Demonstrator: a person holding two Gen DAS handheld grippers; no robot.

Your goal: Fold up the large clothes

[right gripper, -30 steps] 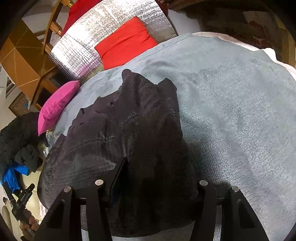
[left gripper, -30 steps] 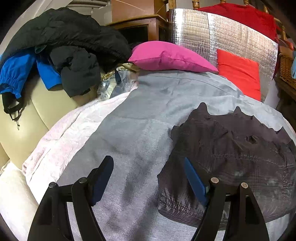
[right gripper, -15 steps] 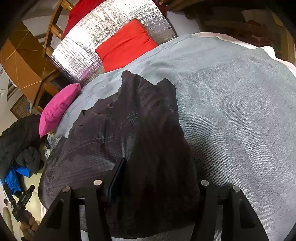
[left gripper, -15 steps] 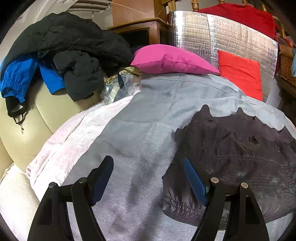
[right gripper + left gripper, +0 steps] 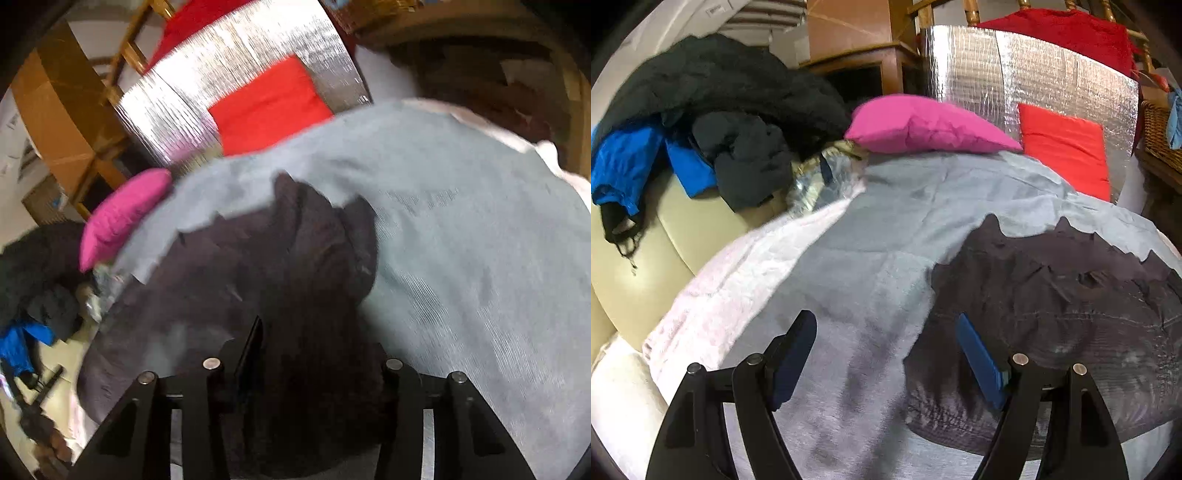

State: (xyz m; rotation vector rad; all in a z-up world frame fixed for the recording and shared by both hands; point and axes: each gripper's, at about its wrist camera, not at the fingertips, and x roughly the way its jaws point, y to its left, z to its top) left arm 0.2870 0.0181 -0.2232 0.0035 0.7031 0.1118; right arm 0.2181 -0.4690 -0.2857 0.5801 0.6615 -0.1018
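A dark grey-brown folded garment (image 5: pixel 1052 314) lies on a grey blanket (image 5: pixel 871 266) spread over the bed. My left gripper (image 5: pixel 884 350) is open and empty, held over the blanket just left of the garment's near left corner. The garment also shows in the right wrist view (image 5: pixel 258 280). My right gripper (image 5: pixel 317 354) is open above the garment's near end, its fingers apart with cloth below them. That view is blurred.
A pile of black and blue jackets (image 5: pixel 701 122) lies on a cream sofa arm (image 5: pixel 646 258) at the left. A pink pillow (image 5: pixel 923 125), a red cushion (image 5: pixel 1067 147) and a silver foil panel (image 5: pixel 997 74) stand at the back. A wicker basket (image 5: pixel 1160 133) is at the far right.
Both grippers have drawn back and lifted slightly from the garment. The right wrist view has tilted and blurred. The garment has stayed flat on the blanket.
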